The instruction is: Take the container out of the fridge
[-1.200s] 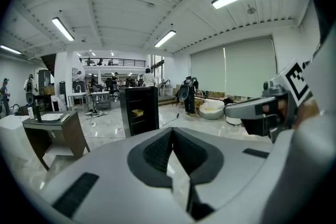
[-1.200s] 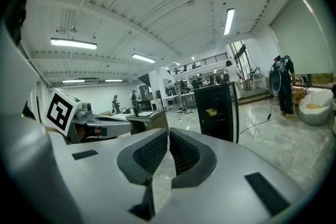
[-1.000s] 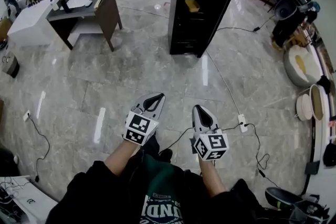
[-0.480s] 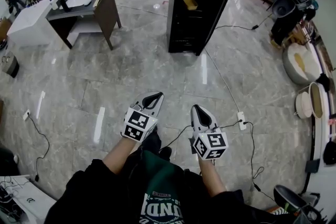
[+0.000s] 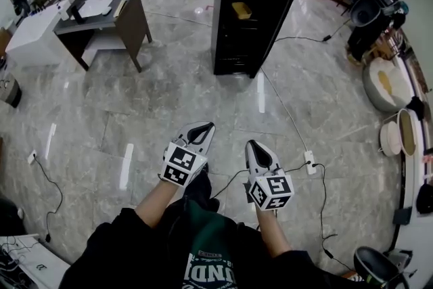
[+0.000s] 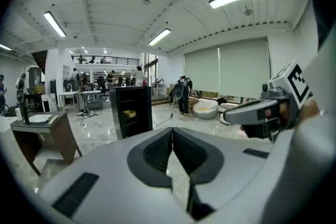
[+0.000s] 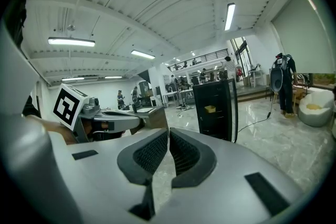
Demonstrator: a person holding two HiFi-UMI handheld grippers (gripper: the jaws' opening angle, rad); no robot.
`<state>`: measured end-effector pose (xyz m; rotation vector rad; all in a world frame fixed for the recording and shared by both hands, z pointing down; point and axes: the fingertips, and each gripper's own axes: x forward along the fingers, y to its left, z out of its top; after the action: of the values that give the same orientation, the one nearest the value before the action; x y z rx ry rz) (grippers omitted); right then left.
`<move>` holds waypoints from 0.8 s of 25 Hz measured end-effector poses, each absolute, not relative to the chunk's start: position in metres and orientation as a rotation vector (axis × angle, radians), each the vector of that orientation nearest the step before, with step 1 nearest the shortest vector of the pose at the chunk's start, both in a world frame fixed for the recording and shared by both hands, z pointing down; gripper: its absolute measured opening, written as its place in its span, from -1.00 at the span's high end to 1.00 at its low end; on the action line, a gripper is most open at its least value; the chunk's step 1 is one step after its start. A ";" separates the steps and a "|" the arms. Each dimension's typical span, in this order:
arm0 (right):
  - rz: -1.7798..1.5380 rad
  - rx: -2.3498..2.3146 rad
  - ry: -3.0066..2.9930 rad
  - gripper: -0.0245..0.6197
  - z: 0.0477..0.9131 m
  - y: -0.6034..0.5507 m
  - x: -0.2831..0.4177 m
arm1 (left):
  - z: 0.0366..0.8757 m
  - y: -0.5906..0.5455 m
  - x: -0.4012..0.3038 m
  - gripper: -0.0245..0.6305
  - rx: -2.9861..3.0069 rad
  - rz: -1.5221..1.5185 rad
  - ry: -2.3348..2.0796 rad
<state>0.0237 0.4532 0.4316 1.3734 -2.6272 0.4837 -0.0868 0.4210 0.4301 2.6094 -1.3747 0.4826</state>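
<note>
I hold both tools out in front of me, low over the grey marble floor (image 5: 169, 84), pointing toward the black fridge (image 5: 247, 17). My left tool (image 5: 201, 126) has its jaws closed, the dark ribbed pads meeting at their tips with nothing between them. My right tool (image 5: 254, 145) is just beside it on the right, apart from it, and its jaws are drawn together as well, with only floor showing past the pads.

The fridge stands upright, well apart from me across the floor, with its front open toward me. The yellow container (image 5: 241, 9) sits on a shelf in the upper part of it. Neither tool is near it.

To the left of the fridge, apart from it, stands a dark brown table (image 5: 125, 24) with white items on top. A thin cable (image 5: 284, 112) runs across the floor from the fridge's side to a white power strip (image 5: 310, 160) near my right tool.
</note>
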 end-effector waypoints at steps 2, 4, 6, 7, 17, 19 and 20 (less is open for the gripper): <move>0.485 1.386 -2.622 0.81 0.431 0.435 0.027 | 0.430 0.403 -0.084 0.88 2.615 0.485 -1.364; 0.488 1.398 -2.616 0.81 0.430 0.416 0.030 | 0.431 0.383 -0.081 0.89 2.621 0.489 -1.351; 0.488 1.400 -2.612 0.81 0.431 0.397 0.031 | 0.433 0.364 -0.079 0.88 2.623 0.493 -1.341; 0.488 1.399 -2.610 0.81 0.432 0.387 0.031 | 0.434 0.354 -0.078 0.88 2.625 0.495 -1.336; 0.504 1.441 -2.593 0.81 0.428 0.304 0.024 | 0.432 0.271 -0.074 0.88 2.660 0.516 -1.265; 0.508 1.446 -2.586 0.81 0.429 0.290 0.020 | 0.432 0.258 -0.077 0.88 2.664 0.514 -1.257; 0.512 1.449 -2.583 0.81 0.430 0.284 0.019 | 0.433 0.252 -0.079 0.88 2.663 0.516 -1.255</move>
<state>0.0186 0.2841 0.4302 1.4485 -2.5835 0.5117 -0.0789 0.2523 0.4334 2.6627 -1.2549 0.5156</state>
